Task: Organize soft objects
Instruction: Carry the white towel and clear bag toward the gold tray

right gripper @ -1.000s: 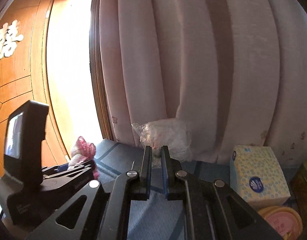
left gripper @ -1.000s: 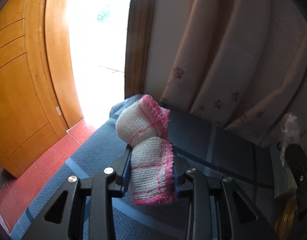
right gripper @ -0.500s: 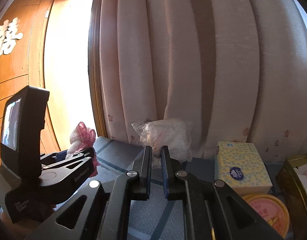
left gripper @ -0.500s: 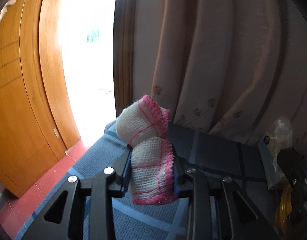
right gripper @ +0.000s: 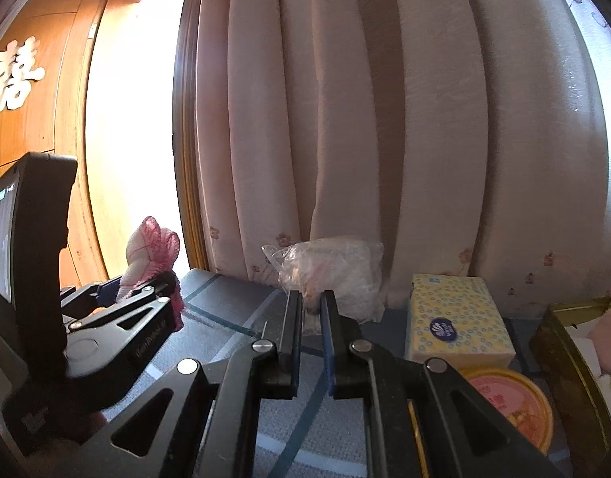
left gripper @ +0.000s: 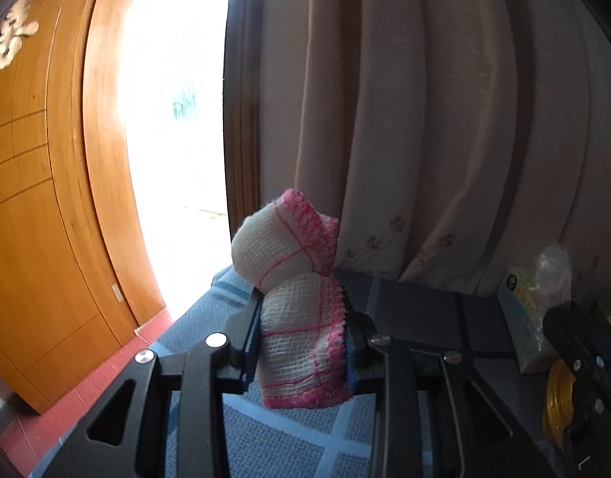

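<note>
My left gripper point(left gripper: 303, 298) is shut on a folded white cloth with pink edging point(left gripper: 297, 298) and holds it above the blue table cover point(left gripper: 265, 438). The cloth's top flops to the left. In the right wrist view the left gripper point(right gripper: 146, 298) and the cloth point(right gripper: 150, 251) show at the left. My right gripper point(right gripper: 310, 298) is shut and empty, pointing at a clear plastic bag point(right gripper: 337, 271) by the curtain.
A yellow tissue box point(right gripper: 453, 318), a round pink-lidded tin point(right gripper: 508, 398) and a gold box with soft items point(right gripper: 584, 358) stand at the right. A pink curtain point(right gripper: 385, 119) hangs behind. A wooden door point(left gripper: 38, 199) and red floor lie left.
Both views have tilted upward and swung a little; the left gripper still holds the cloth, lifted slightly. The right gripper has stayed shut.
</note>
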`<move>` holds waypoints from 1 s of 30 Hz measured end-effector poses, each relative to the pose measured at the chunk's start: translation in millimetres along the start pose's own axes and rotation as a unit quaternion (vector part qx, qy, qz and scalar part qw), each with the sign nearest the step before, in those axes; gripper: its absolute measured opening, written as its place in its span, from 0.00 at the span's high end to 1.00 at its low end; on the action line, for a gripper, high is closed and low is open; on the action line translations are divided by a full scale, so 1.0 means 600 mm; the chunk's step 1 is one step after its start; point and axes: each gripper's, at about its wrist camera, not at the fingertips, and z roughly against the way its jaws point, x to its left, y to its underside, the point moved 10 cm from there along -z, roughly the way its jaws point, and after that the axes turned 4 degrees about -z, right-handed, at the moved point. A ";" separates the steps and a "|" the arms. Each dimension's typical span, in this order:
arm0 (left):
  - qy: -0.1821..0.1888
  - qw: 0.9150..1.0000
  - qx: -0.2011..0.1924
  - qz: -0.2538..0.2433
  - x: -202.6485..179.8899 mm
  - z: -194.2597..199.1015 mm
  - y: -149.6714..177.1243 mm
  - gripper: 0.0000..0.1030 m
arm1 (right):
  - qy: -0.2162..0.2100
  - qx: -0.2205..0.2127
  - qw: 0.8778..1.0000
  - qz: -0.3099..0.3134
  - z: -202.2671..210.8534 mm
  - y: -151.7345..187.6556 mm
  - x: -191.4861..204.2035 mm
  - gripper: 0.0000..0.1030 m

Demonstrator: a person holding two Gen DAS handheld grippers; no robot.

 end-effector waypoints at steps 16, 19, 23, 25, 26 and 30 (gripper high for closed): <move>0.010 0.999 -0.028 -0.022 -0.022 0.028 0.000 0.69 | 0.010 -0.021 1.000 0.012 0.048 0.008 -0.009 0.90; 0.012 0.999 -0.030 -0.023 -0.024 0.035 0.000 0.69 | 0.013 -0.024 1.000 0.008 0.060 0.006 -0.016 0.90; 0.014 0.999 -0.032 -0.027 -0.030 0.039 0.001 0.69 | 0.016 -0.027 1.000 0.002 0.071 0.007 -0.025 0.90; 0.016 0.999 -0.035 -0.029 -0.036 0.048 0.003 0.69 | 0.018 -0.028 0.999 -0.004 0.078 0.007 -0.031 0.90; 0.017 0.999 -0.035 -0.030 -0.035 0.048 0.003 0.69 | 0.019 -0.029 0.999 -0.006 0.080 0.008 -0.034 0.90; 0.020 0.998 -0.038 -0.035 -0.043 0.058 0.005 0.69 | 0.023 -0.031 0.999 -0.014 0.087 0.009 -0.047 0.90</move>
